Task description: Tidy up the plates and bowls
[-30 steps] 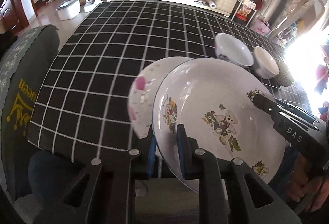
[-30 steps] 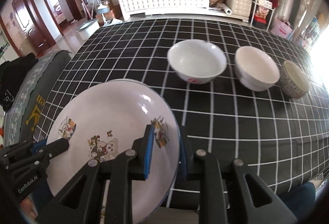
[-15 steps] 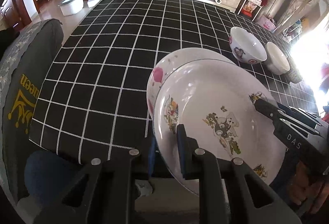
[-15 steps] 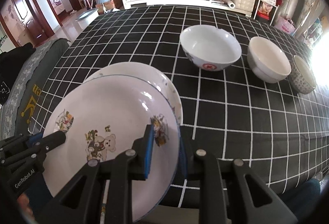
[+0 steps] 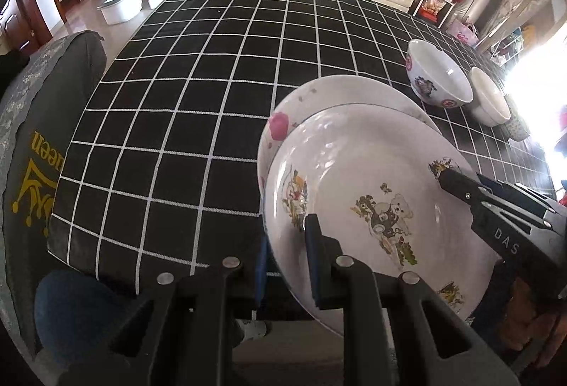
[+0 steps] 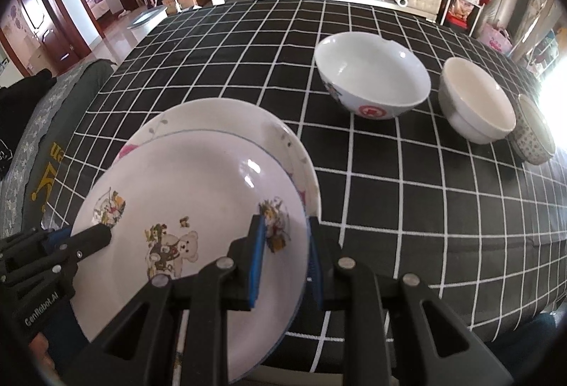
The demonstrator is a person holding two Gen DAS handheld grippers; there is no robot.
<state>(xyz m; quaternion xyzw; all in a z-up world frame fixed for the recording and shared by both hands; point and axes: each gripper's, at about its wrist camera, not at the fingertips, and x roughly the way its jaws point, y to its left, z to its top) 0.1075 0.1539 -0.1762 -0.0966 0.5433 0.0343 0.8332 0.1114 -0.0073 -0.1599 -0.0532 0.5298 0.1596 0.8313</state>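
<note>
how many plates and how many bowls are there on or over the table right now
plates: 2 – bear plate held in both claws, pink-flower plate under it
bowls: 3 – red-medallion bowl, plain white bowl, small patterned bowl
total: 5

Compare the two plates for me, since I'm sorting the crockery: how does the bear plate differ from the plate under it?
The bear plate is gripped at opposite rims by the left gripper and right gripper; the lower plate lies on the table, untouched by either. The bear plate shows cartoon animals, while the lower plate has pink marks and grey sprigs. The bear plate is fully visible; the lower plate is mostly covered. Both are round and white.
</note>
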